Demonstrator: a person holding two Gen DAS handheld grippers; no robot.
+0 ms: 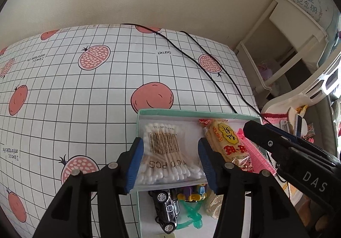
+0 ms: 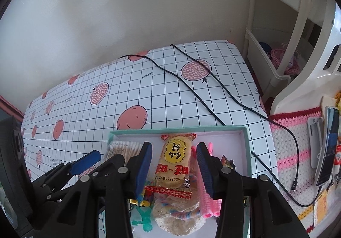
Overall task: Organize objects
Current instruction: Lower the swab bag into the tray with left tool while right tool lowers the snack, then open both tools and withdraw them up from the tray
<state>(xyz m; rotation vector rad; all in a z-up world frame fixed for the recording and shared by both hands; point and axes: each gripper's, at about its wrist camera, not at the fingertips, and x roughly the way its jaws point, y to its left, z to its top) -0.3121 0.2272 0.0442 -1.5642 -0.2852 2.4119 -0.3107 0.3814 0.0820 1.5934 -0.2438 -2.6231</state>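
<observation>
Covering the tabletop [image 1: 64, 93] is a white grid-lined cloth printed with pink pomegranates; two black cables [image 1: 213, 71] run across it toward the right.

Left gripper [image 1: 170, 163]: jaws spread, one on each side of a clear bag of cotton swabs [image 1: 166, 152]. Whether the blue pads press the bag cannot be told. The bag lies at the left end of a shallow box [image 1: 191, 112] with a pale green rim and white floor.

Box contents, left to right, left wrist view: bag of cotton swabs; nearer the camera, a black toy car [image 1: 166, 208], a teal plastic piece [image 1: 191, 214] and a small yellow and purple toy [image 1: 195, 192]; a yellow snack packet [image 1: 228, 142] with red characters; a pink comb-like strip [image 1: 257, 152] lying alongside the packet on its right.

Right gripper [image 2: 174, 165]: jaws open, hanging over the snack packet [image 2: 173, 165], one finger on each side, with a gap visible between pads and packet. The packet's near end overlaps a cream lace pad [image 2: 179, 216] with coloured stitching.

Right of the box: a pink, white and red crocheted mat [image 2: 292, 152] carrying a phone [image 2: 327, 144] and a grey clip [image 2: 315, 140]. Behind it stand a white chair [image 2: 298, 80] and a white shelf unit [image 2: 268, 56].
</observation>
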